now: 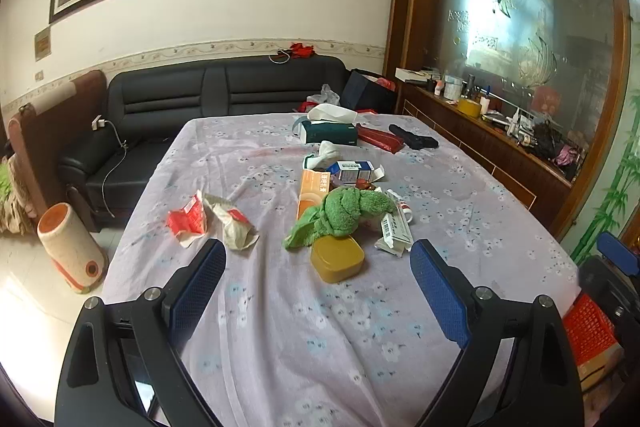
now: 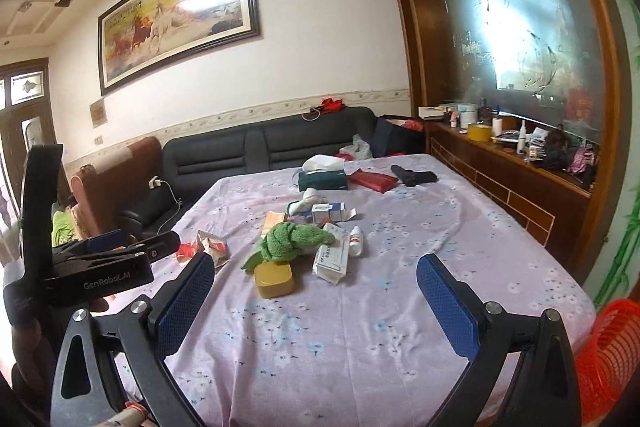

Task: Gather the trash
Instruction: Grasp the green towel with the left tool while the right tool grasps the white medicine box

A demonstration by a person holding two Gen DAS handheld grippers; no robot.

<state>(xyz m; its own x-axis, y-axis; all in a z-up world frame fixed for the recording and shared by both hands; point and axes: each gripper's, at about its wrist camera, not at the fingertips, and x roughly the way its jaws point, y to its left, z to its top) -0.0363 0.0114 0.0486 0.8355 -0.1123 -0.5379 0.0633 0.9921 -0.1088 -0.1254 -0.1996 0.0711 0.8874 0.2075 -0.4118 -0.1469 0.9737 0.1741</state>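
Note:
Trash lies on a table with a lilac flowered cloth (image 1: 280, 327). A crumpled red-and-white wrapper (image 1: 212, 219) lies left of centre; it also shows in the right wrist view (image 2: 208, 245). A white medicine box (image 1: 394, 227) (image 2: 332, 259), a blue-and-white box (image 1: 354, 171) (image 2: 328, 213), an orange box (image 1: 312, 193) and a crumpled tissue (image 1: 324, 153) lie around a green cloth (image 1: 344, 213) (image 2: 288, 239). A yellow lidded tub (image 1: 337, 259) (image 2: 275, 279) sits nearest. My left gripper (image 1: 318, 263) is open and empty above the near table. My right gripper (image 2: 316, 281) is open and empty.
A red mesh basket (image 2: 612, 351) (image 1: 588, 327) stands at the table's right edge. A green tissue box (image 1: 330, 131), red pouch (image 1: 378, 139) and black object (image 1: 416, 139) lie at the far end. A black sofa (image 1: 200, 99), sideboard (image 1: 500, 147) and orange-white heater (image 1: 70, 251) surround the table.

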